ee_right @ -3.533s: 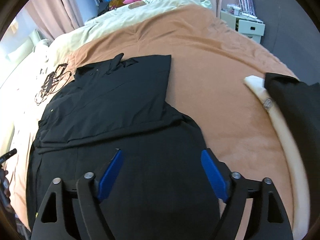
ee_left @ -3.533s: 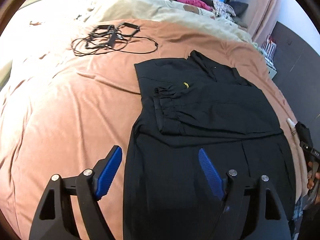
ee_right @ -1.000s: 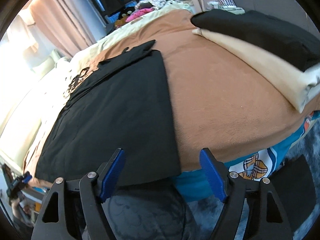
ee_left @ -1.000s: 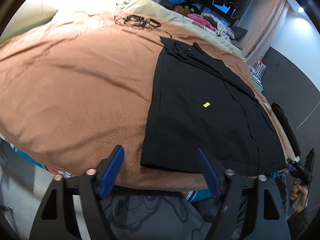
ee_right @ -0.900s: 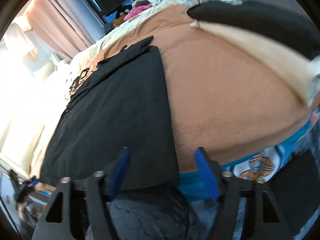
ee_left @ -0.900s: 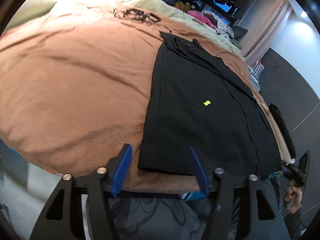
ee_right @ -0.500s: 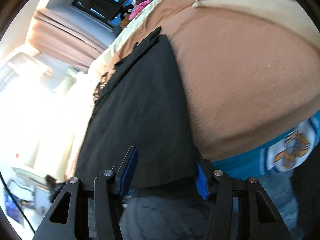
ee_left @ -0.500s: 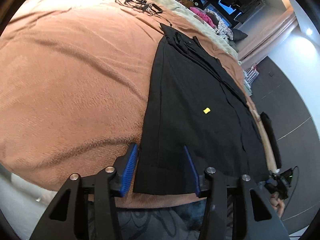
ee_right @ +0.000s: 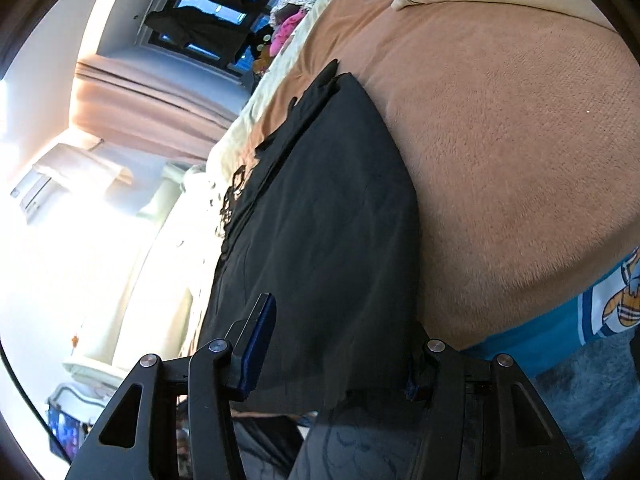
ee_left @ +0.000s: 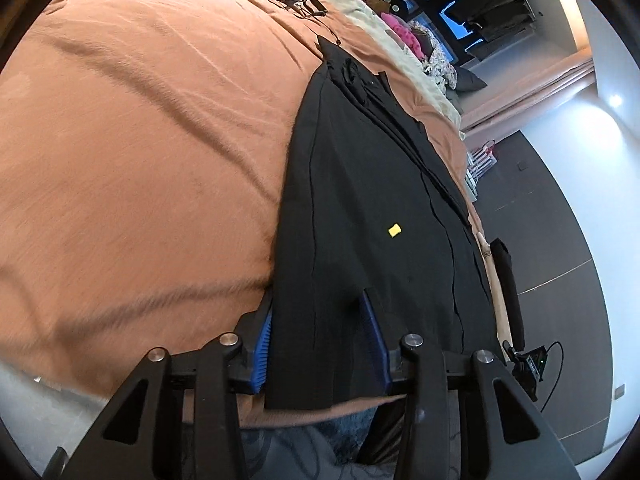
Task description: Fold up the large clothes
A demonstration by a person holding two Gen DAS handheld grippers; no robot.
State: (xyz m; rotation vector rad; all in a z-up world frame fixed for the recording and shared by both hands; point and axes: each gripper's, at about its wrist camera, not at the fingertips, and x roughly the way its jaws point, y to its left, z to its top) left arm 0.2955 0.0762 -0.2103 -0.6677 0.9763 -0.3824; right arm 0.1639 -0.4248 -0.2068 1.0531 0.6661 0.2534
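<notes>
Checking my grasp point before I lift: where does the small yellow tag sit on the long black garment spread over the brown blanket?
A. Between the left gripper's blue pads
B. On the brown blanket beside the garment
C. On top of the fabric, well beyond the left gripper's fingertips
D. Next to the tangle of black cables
C: the small yellow tag lies on the long black garment, farther up the cloth than the left gripper, whose pads flank only the near hem.

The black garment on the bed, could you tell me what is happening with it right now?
A person is folding the black garment, which lies flat on the brown blanket with a handheld gripper at each near corner. The left gripper is closing with the hem's left corner between its blue pads. The right gripper has the opposite corner between its fingers. Neither corner is lifted yet.
</notes>
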